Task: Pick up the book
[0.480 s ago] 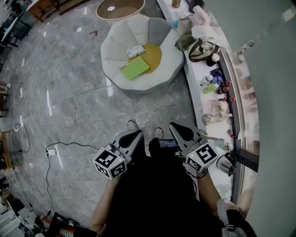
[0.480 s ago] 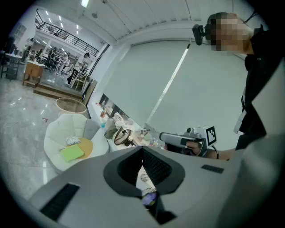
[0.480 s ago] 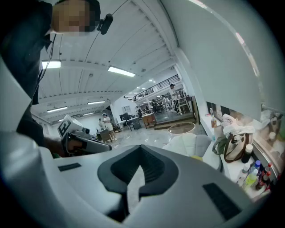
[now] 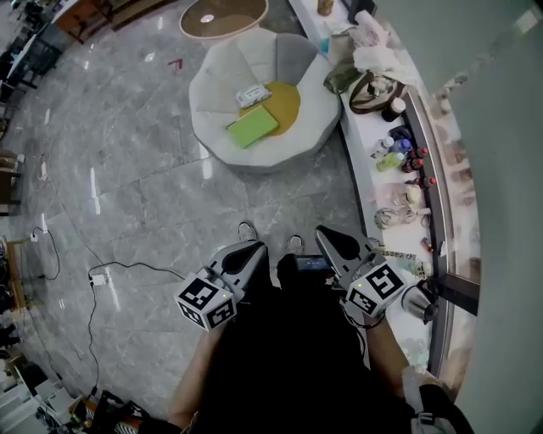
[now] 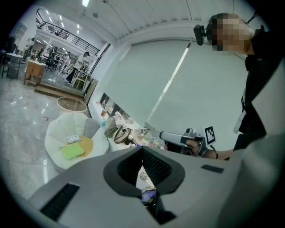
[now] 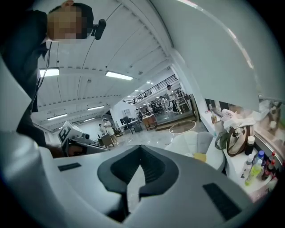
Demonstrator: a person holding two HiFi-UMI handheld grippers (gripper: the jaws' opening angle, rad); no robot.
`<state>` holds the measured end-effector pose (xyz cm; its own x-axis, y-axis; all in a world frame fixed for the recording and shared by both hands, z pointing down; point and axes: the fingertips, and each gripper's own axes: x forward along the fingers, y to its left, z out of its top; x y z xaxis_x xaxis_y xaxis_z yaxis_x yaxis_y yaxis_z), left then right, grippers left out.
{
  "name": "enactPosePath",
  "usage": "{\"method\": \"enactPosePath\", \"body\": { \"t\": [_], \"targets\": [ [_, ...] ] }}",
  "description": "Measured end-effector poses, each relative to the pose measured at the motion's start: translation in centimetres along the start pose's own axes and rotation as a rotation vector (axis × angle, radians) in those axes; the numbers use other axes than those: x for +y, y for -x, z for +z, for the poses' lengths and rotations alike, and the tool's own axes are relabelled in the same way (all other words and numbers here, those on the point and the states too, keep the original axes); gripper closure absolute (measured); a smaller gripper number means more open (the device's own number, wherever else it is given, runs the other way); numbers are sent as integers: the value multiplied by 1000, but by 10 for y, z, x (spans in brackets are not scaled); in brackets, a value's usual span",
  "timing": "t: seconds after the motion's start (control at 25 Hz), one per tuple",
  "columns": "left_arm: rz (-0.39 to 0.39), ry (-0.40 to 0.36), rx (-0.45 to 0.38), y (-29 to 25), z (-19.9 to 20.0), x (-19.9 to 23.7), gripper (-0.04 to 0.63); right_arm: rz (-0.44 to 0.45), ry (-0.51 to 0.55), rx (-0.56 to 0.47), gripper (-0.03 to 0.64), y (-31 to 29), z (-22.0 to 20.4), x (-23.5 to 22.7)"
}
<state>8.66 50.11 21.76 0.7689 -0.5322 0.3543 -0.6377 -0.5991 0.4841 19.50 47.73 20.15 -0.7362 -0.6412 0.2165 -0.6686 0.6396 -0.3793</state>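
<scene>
- A grey stone floor (image 4: 127, 169) is seen across most of the head view, with a thin cable (image 4: 127, 267) trailed over it at the left.
- A long white counter (image 4: 361, 161) is set along the right side, crowded with small things.
- A round white armchair (image 4: 221, 93) is placed on the floor just beside the counter, and a round table (image 4: 222, 15) is seen beyond it.
- The left gripper (image 4: 253, 248) is held low in front of the person. Its fingers are pressed together, with nothing between them.
- The right gripper (image 4: 327, 233) is held beside it. Its fingers are likewise closed on each other and nothing is gripped.
- A handbag (image 4: 373, 89) is stood on the counter near the armchair.
- A yellow cushion (image 4: 284, 102) is laid on the armchair seat.
- The green book (image 4: 252, 126) is laid flat on the seat, touching the cushion's near edge and well apart from both grippers.
- A small white packet (image 4: 252, 96) is lying just beyond the book.
- Several bottles (image 4: 399, 153) are grouped on the counter.
</scene>
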Motion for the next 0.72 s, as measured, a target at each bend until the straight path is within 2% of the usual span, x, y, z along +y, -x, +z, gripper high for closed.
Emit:
{"method": "enactPosePath", "body": {
  "t": [0.4,0.72],
  "targets": [
    [10,4,14,4,-2,6,581,-10,-34,0,601,-2,-1,-6],
    [-27,12,52,5,0,31,581,-58,-60,18,601,-25,-2,-10]
  ]
}}
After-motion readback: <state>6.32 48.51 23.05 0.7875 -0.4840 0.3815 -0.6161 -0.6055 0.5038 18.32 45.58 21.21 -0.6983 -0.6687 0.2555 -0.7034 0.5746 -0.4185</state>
